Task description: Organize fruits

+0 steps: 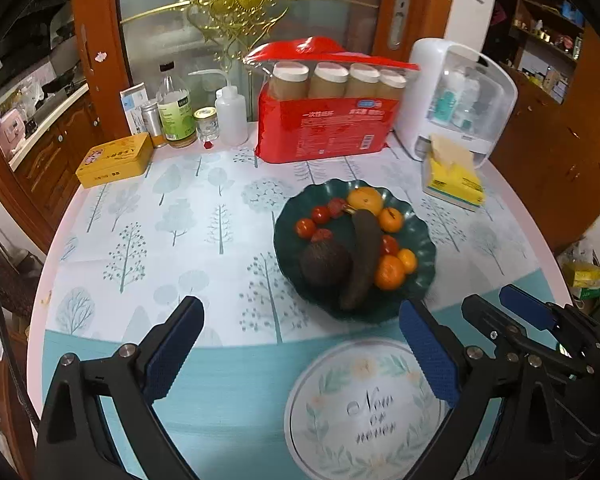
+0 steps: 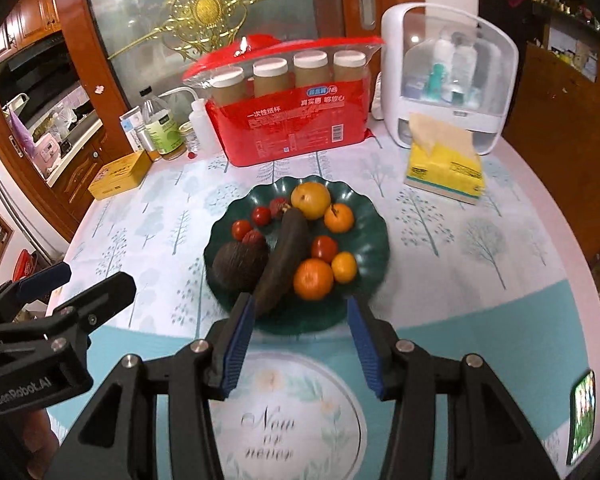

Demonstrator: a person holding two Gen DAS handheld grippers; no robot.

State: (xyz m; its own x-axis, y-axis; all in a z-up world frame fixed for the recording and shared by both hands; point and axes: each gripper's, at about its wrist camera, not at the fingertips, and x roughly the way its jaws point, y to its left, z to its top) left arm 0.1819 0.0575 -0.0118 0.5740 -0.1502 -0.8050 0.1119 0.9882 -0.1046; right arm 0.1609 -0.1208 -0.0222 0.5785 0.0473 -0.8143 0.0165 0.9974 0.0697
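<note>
A dark green scalloped plate (image 1: pixel 422 240) (image 2: pixel 364 236) sits mid-table holding a dark avocado (image 1: pixel 324 265) (image 2: pixel 239 266), a blackened banana (image 1: pixel 363 258) (image 2: pixel 284 256), several oranges (image 1: pixel 389 271) (image 2: pixel 313 279) and small red tomatoes (image 1: pixel 305 227) (image 2: pixel 242 229). My left gripper (image 1: pixel 300 320) is open and empty, above the table just in front and left of the plate. My right gripper (image 2: pixel 300 312) is open and empty at the plate's near rim; it also shows in the left wrist view (image 1: pixel 504 308).
At the back stand a red pack of paper cups (image 1: pixel 324 120) (image 2: pixel 296 120), a white storage caddy (image 1: pixel 460 100) (image 2: pixel 448 80), a yellow tissue pack (image 1: pixel 454 176) (image 2: pixel 444 164), several bottles (image 1: pixel 176 112) and a yellow tin (image 1: pixel 114 160) (image 2: pixel 120 176). A round printed mat (image 1: pixel 364 408) (image 2: pixel 284 424) lies near me.
</note>
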